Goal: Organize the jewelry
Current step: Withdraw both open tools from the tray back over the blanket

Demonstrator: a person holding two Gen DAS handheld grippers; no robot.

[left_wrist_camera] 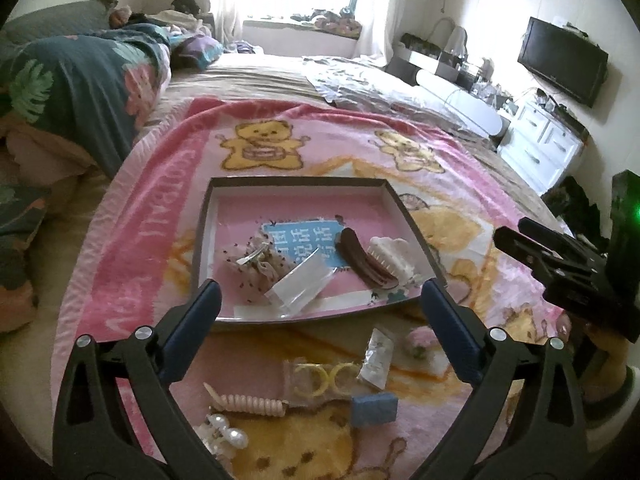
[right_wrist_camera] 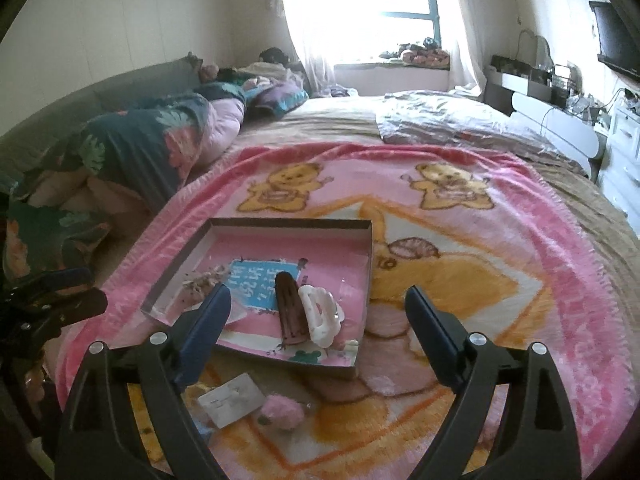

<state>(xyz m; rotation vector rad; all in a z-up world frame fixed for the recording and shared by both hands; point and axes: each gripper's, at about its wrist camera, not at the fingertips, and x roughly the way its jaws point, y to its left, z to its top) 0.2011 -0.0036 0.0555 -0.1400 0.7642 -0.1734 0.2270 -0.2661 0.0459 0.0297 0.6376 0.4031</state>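
A shallow tray (left_wrist_camera: 296, 182) (right_wrist_camera: 288, 222) lies on a pink bear blanket. It holds a brown hair clip (left_wrist_camera: 362, 260) (right_wrist_camera: 290, 312), a white claw clip (left_wrist_camera: 390, 254) (right_wrist_camera: 322, 314), a spotted fabric piece with a metal clip (left_wrist_camera: 256, 264) and a clear bag (left_wrist_camera: 300, 286). My left gripper (left_wrist_camera: 320, 300) hangs open over the tray's near edge with nothing between its fingers. My right gripper (right_wrist_camera: 318, 300) is also open and empty above the tray's near right part. In front of the tray lie a small packet (left_wrist_camera: 378, 358) (right_wrist_camera: 232, 400), a pink pompom (left_wrist_camera: 420, 344) (right_wrist_camera: 280, 412), yellow rings (left_wrist_camera: 320, 378), a blue box (left_wrist_camera: 374, 408), a peach spiral tie (left_wrist_camera: 252, 402) and a pearl clip (left_wrist_camera: 224, 432).
The blanket (right_wrist_camera: 500, 280) covers a wide bed. A heap of floral quilt (left_wrist_camera: 80, 80) lies to the left and a silvery sheet (right_wrist_camera: 460, 124) at the back right. White drawers (left_wrist_camera: 540, 144) and a dark screen (left_wrist_camera: 564, 60) stand beyond the bed's right edge.
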